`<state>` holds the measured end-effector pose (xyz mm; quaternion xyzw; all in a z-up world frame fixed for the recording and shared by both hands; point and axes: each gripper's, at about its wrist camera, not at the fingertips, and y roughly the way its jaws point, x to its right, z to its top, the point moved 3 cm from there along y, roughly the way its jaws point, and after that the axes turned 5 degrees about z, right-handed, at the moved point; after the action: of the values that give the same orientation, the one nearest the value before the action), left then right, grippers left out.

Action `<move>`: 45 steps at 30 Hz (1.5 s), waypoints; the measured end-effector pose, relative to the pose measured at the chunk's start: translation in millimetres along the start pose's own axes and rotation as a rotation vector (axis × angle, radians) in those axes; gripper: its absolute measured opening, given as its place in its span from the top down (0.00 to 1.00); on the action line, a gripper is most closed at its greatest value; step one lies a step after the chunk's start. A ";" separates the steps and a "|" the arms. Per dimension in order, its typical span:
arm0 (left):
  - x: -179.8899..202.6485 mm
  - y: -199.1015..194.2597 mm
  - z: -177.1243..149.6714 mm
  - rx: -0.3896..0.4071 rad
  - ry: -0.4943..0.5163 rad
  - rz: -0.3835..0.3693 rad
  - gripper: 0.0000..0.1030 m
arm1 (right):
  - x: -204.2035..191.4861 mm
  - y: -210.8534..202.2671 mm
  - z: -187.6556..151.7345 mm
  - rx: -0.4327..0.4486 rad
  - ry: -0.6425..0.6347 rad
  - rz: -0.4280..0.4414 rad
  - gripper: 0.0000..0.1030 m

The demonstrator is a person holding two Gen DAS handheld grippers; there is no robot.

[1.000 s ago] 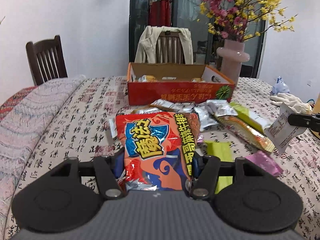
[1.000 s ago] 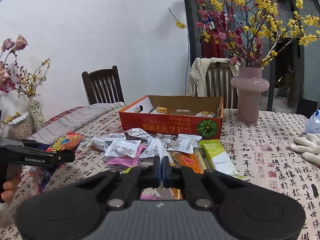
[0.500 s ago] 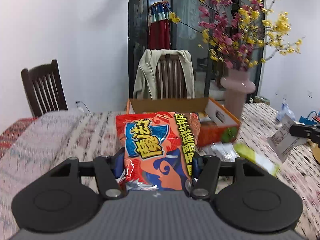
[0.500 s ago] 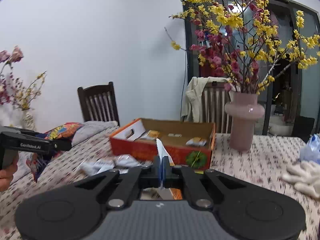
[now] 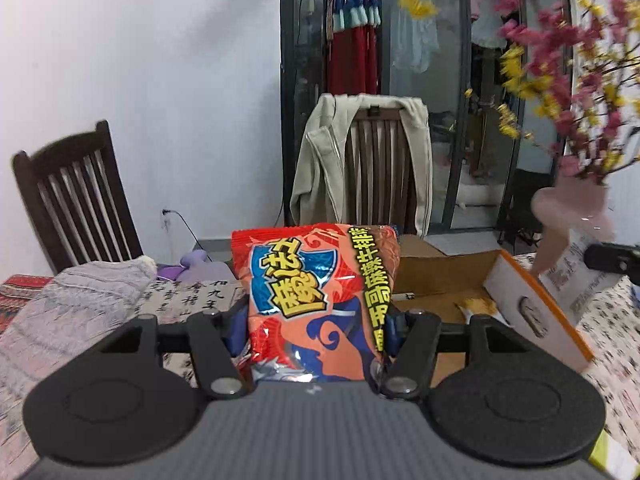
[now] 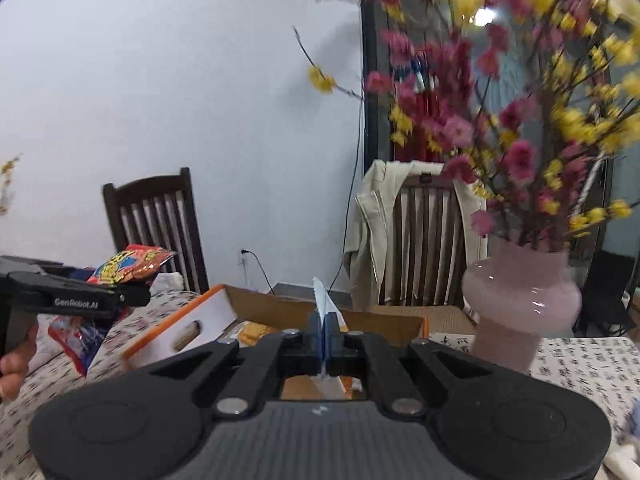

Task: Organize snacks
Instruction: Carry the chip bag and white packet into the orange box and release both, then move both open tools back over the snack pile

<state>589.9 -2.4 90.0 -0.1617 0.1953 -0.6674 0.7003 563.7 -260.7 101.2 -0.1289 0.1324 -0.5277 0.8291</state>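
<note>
My left gripper [image 5: 312,320] is shut on a puffy red-and-blue snack bag [image 5: 316,300], held upright just in front of the orange cardboard box [image 5: 536,312]. The box is open, with a yellow snack [image 5: 478,306] inside. My right gripper [image 6: 323,326] is shut on a thin white snack packet [image 6: 326,304], seen edge-on, right at the box's near wall [image 6: 188,330]. From the left wrist view that white packet [image 5: 572,276] hangs at the right, over the box's right end. The other gripper's arm [image 6: 76,294] with the red bag [image 6: 128,266] shows at the left.
A pink vase [image 6: 520,308] with red and yellow blossoms stands close on the right beside the box. Two dark wooden chairs [image 5: 76,200] stand behind the table, one draped with a beige jacket [image 5: 320,160]. A folded grey cloth [image 5: 76,304] lies at the left on the calligraphy-print tablecloth [image 6: 584,360].
Both grippers have travelled forward and slightly up from the snack pile to the box, each still holding its packet. The loose snacks on the table have dropped out of view.
</note>
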 end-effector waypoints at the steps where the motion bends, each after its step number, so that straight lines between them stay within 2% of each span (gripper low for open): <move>1: 1.0 12.6 1.2 -0.007 0.004 -0.002 0.40 | 3.7 13.5 3.1 -0.011 -0.005 -0.009 0.99; 5: -0.7 59.1 -1.0 -0.046 -0.022 -0.010 0.40 | 22.3 78.0 11.1 -0.077 0.013 -0.023 0.99; 9: -1.2 98.9 -13.2 -0.145 -0.029 -0.011 0.40 | 28.2 137.2 6.4 -0.142 0.032 -0.021 0.99; 10: -1.1 106.3 -17.0 -0.166 -0.026 0.010 0.40 | 27.2 155.2 3.3 -0.169 0.016 -0.038 0.98; 12: 0.9 114.2 -21.4 -0.189 -0.015 -0.007 0.38 | 29.6 182.7 -1.1 -0.215 0.029 -0.070 0.98; 14: 5.1 113.2 -24.6 -0.194 0.007 -0.017 0.36 | 31.0 200.9 -3.7 -0.246 0.065 -0.079 0.93; 15: 7.3 111.6 -25.7 -0.193 0.023 -0.024 0.34 | 32.4 207.7 -5.5 -0.260 0.091 -0.085 0.86; 17: 11.3 107.2 -25.9 -0.195 0.041 -0.042 0.29 | 34.2 211.6 -11.1 -0.284 0.149 -0.059 0.79; 18: 11.5 104.7 -25.6 -0.195 0.038 -0.047 0.28 | 33.9 212.0 -15.0 -0.293 0.179 -0.032 0.69; 19: 11.5 102.0 -24.6 -0.197 0.029 -0.052 0.26 | 34.9 210.3 -17.3 -0.298 0.198 -0.015 0.59; 21: 12.8 96.5 -21.3 -0.209 0.009 -0.084 0.19 | 34.1 204.5 -18.6 -0.290 0.197 -0.015 0.50; 23: 12.1 88.6 -17.5 -0.208 -0.003 -0.100 0.18 | 33.8 197.1 -15.3 -0.284 0.183 -0.023 0.47; 29: 7.8 59.9 -8.0 -0.207 -0.009 -0.074 0.14 | 29.7 158.7 -2.1 -0.264 0.153 -0.006 0.43; 35: -0.2 13.5 -10.9 -0.158 0.019 -0.074 0.07 | 17.0 109.5 0.9 -0.275 0.175 0.036 0.30; 39: -8.5 -29.2 -21.8 -0.115 0.023 -0.057 0.04 | 7.8 69.5 -4.4 -0.250 0.165 0.046 0.26; 42: -12.4 -69.5 -40.7 -0.058 0.016 -0.051 0.01 | 6.4 33.8 -10.3 -0.213 0.178 0.047 0.19; 45: -13.5 -108.9 -64.0 -0.024 0.011 -0.042 0.01 | 2.9 -5.1 -20.9 -0.168 0.189 0.049 0.17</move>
<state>463.3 7.0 88.0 -0.1706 0.2038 -0.6804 0.6830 553.1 -267.0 83.3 -0.1443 0.2568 -0.5044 0.8117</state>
